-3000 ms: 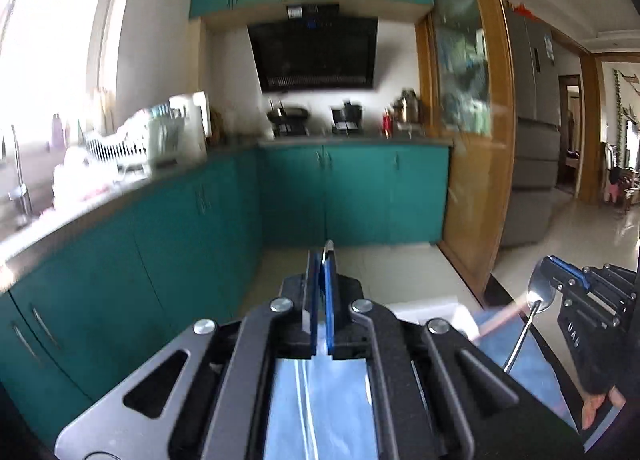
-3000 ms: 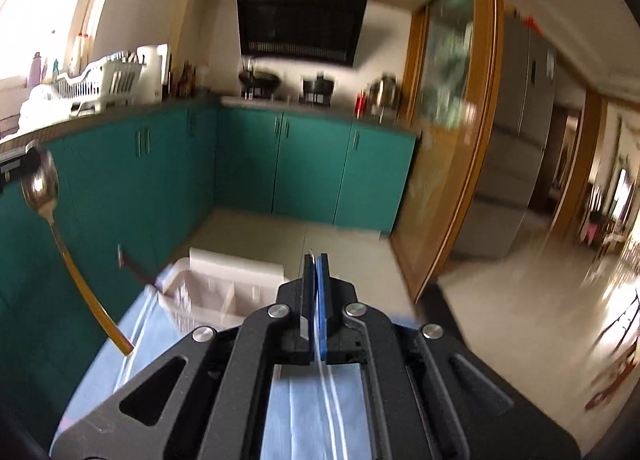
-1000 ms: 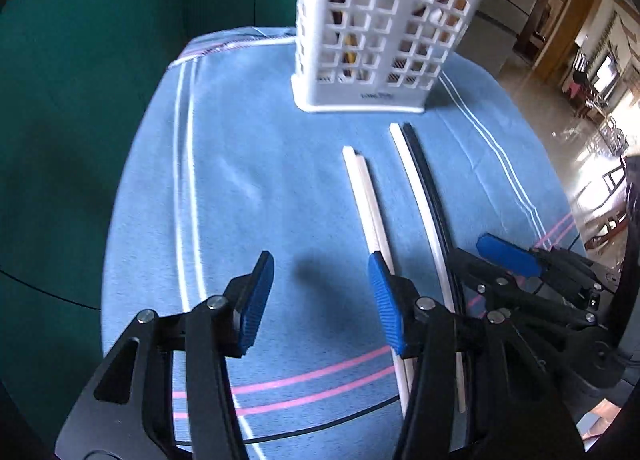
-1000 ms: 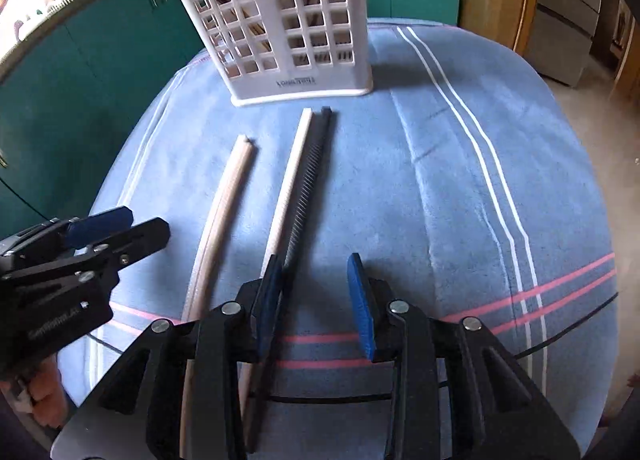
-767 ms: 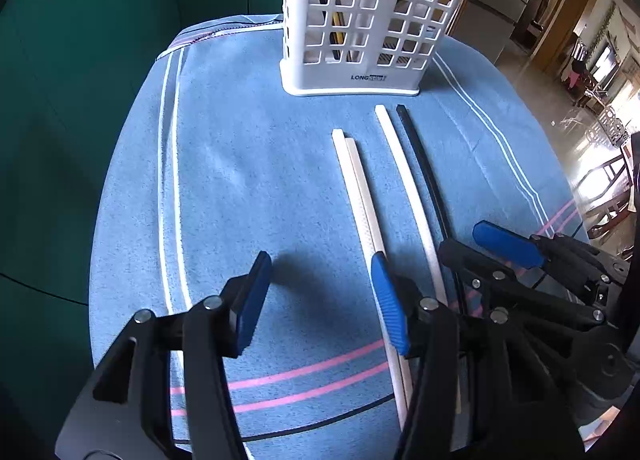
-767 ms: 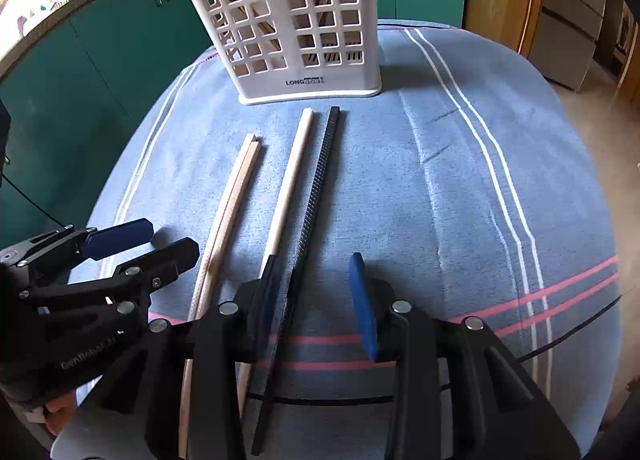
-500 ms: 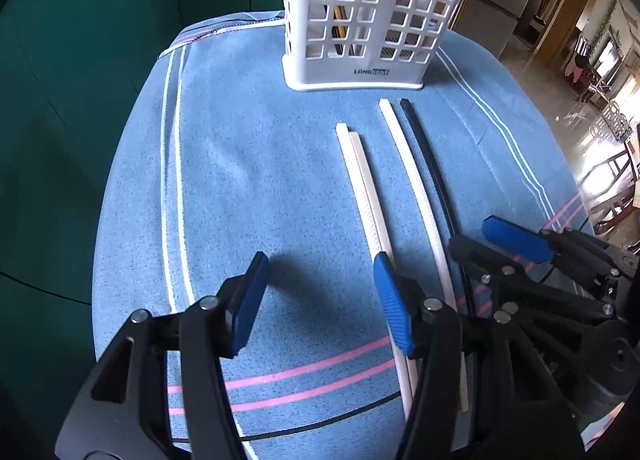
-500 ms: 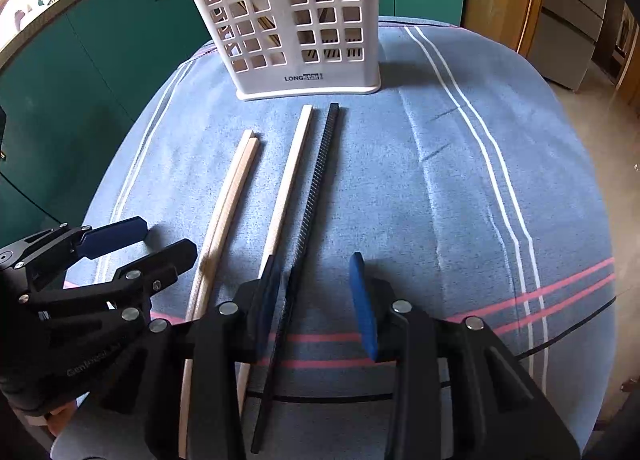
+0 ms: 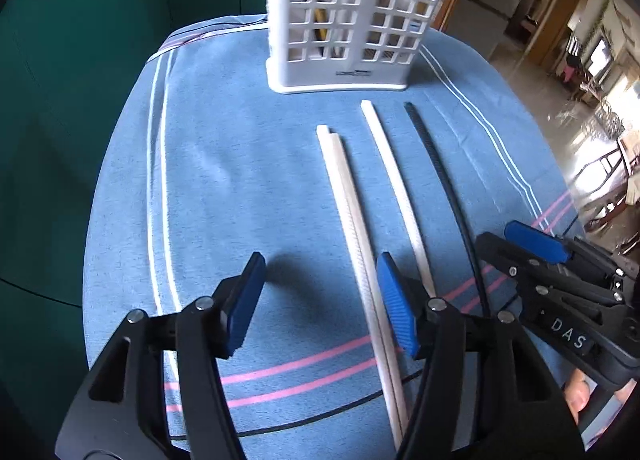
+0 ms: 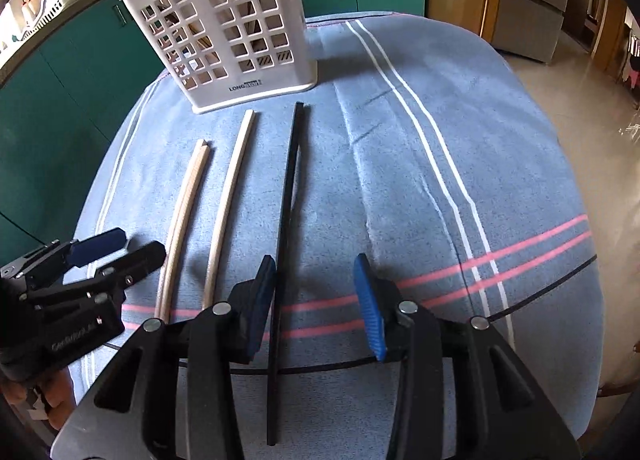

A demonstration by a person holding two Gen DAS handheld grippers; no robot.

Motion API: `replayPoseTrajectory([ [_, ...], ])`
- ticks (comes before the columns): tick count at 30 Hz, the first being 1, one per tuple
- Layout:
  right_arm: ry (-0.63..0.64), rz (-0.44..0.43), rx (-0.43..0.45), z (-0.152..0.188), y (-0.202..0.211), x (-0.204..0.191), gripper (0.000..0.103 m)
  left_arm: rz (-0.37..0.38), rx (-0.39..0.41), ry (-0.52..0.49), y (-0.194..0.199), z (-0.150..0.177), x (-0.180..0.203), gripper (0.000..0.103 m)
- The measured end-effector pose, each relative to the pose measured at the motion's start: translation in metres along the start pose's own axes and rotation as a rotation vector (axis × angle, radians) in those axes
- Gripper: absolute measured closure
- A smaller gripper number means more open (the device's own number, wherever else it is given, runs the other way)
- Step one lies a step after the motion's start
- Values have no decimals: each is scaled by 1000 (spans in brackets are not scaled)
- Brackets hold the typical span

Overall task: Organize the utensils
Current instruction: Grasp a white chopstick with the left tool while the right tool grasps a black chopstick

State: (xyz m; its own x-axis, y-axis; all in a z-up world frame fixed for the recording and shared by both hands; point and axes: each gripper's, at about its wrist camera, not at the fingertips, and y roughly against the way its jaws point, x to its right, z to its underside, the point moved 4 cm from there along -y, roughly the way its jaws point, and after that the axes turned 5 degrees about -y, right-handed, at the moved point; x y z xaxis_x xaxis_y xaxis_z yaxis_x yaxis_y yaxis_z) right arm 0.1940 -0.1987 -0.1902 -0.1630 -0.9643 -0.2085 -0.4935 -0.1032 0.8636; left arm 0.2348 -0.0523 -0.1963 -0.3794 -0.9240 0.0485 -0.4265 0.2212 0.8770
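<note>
Both sets of jaws are opening wider than a second ago and hold nothing. The black chopstick (image 10: 287,195), previously beside the right gripper (image 10: 316,300), now lies between its jaws; the pale pair (image 9: 352,211) sits just inside the left gripper (image 9: 320,296)'s right jaw. Judged: pickup for the basket (image 9: 348,11) is imminent.

Left gripper (image 9: 320,296), jaws opening and empty, hovers beside paired pale chopsticks (image 9: 352,215) on blue cloth (image 9: 224,163).
</note>
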Motion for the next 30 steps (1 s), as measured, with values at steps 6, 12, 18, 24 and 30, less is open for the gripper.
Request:
replayPoseTrajectory([
  [6, -11, 1, -6, 2, 0, 3, 62, -22, -5, 8, -4, 1, 0, 46],
  [12, -18, 4, -7, 2, -2, 5, 62, -65, -2, 35, -6, 0, -12, 44],
  [18, 0, 17, -4, 2, -5, 1, 58, -62, -11, 23, -9, -4, -4, 43],
  [24, 5, 18, -4, 2, -4, 0, 57, -120, -17, -11, -12, -3, 4, 42],
  [30, 29, -11, -18, 1, -5, -5, 72, -130, -27, 49, -5, -1, -15, 92],
])
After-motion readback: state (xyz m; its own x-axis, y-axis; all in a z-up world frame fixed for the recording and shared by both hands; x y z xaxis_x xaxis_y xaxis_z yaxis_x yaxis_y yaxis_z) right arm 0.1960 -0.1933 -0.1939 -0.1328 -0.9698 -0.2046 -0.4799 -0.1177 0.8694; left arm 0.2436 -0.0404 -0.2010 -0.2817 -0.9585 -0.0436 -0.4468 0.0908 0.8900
